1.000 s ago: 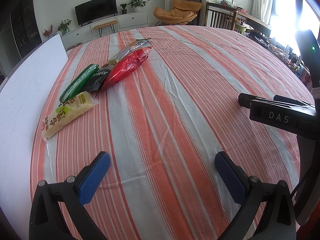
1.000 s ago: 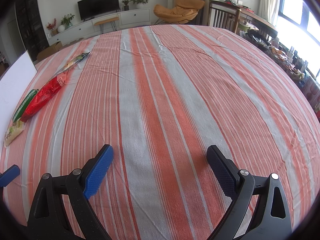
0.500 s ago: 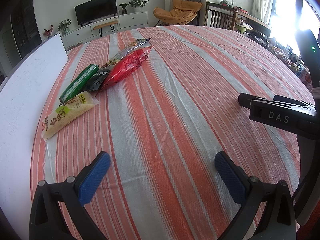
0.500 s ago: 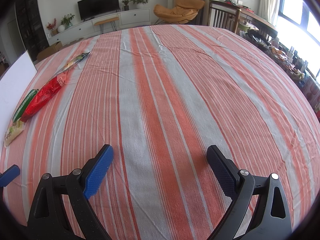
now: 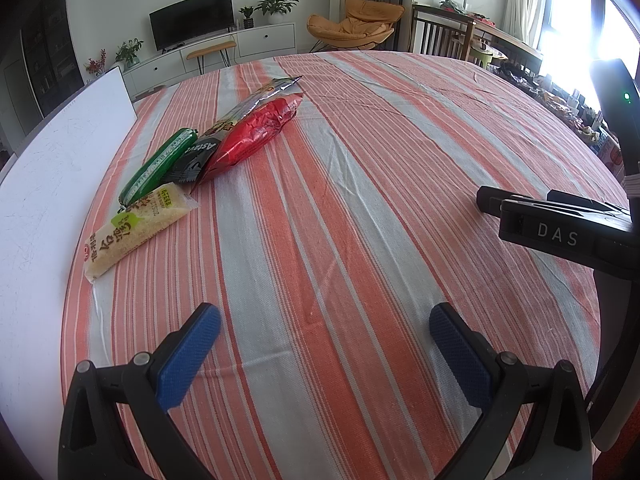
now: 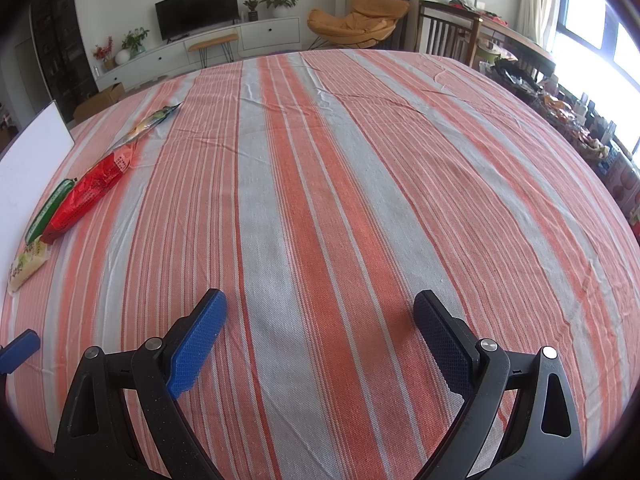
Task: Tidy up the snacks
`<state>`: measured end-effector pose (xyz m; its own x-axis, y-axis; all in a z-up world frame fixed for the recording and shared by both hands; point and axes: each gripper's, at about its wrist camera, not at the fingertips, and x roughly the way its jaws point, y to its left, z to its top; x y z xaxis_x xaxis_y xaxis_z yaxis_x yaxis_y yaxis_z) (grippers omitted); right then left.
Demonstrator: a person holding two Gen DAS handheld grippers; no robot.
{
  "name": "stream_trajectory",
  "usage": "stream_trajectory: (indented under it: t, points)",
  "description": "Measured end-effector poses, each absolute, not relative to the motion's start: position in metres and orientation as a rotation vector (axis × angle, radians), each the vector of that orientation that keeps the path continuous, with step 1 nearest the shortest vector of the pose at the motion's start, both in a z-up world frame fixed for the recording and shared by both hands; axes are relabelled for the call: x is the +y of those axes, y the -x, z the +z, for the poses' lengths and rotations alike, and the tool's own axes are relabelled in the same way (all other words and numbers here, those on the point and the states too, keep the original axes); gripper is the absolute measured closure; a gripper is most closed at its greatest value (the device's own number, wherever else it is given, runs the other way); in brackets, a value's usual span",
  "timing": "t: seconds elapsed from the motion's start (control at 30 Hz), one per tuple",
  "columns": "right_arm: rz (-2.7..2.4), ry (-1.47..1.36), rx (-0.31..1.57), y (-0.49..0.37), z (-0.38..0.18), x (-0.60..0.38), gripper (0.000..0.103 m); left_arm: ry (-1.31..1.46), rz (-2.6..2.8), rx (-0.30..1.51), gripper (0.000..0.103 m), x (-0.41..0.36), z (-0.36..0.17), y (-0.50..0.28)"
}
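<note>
I see both my left gripper (image 5: 325, 330) and right gripper (image 6: 320, 316) spread wide over woven striped tablecloth (image 5: 360, 200); glossy crinkled snack packets (image 5: 252, 134) lie near its left edge.

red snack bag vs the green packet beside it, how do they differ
The red snack bag is wide, crinkled and glossy; the green packet is a slim, smooth stick shape. The red snack bag lies partly over a dark silver bag, and the green packet sits nearer the white board. Both lie flat on the striped tablecloth, angled alike.
</note>
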<state>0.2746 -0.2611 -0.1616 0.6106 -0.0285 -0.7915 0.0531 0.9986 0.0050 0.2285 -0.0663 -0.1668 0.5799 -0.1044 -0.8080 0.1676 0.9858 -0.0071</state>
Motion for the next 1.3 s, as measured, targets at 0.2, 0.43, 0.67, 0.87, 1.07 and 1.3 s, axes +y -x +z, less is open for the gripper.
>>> stream_trajectory:
  t: [0.2, 0.43, 0.67, 0.87, 1.07, 1.3]
  points:
    - [-0.047, -0.029, 0.913, -0.274, -0.162, -0.262, 0.007, -0.073, -0.159, 0.939, 0.000, -0.066, -0.167, -0.228]
    - [-0.047, -0.029, 0.913, -0.275, -0.162, -0.261, 0.007, -0.072, -0.159, 0.939, 0.000, -0.067, -0.167, -0.228]
    - [-0.047, -0.029, 0.913, -0.275, -0.162, -0.261, 0.007, -0.072, -0.159, 0.939, 0.000, -0.066, -0.167, -0.228]
    - [-0.047, -0.029, 0.913, -0.275, -0.162, -0.261, 0.007, -0.070, -0.162, 0.939, 0.000, -0.066, -0.167, -0.228]
    - [-0.047, -0.029, 0.913, -0.275, -0.162, -0.261, 0.007, -0.026, -0.241, 1.041, 0.001, -0.055, -0.149, -0.225]
    - [-0.047, -0.029, 0.913, -0.275, -0.162, -0.261, 0.007, -0.114, -0.040, 1.020, 0.001, -0.010, -0.100, -0.297]
